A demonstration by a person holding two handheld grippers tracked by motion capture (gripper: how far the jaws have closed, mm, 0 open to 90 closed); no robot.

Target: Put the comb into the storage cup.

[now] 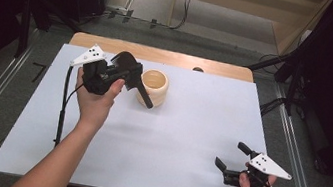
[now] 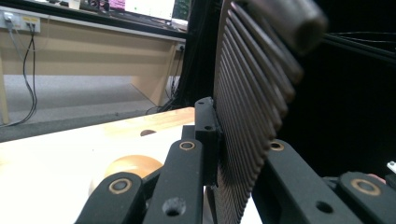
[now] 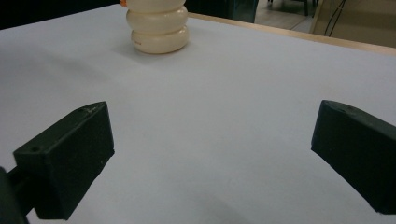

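Observation:
A cream ribbed wooden pot (image 1: pixel 153 87) stands upright at the back left of the white sheet (image 1: pixel 184 127). My left gripper (image 1: pixel 148 101) is held just in front of the pot, its jaws pressed together and slanting down past the pot's near side. In the left gripper view the ribbed pads (image 2: pixel 243 107) meet, and the pot (image 2: pixel 133 165) shows low behind them. Whether the jaws touch the pot is unclear. My right gripper (image 1: pixel 230 154) rests low at the front right, open with nothing between its jaws. The pot (image 3: pixel 159 28) stands far ahead of this gripper (image 3: pixel 210 154).
The sheet covers a wooden table whose bare back edge (image 1: pixel 160 54) shows behind the pot. Black stands and cables (image 1: pixel 289 72) flank the table on a grey floor. A metal rail (image 1: pixel 295 159) runs along the right side.

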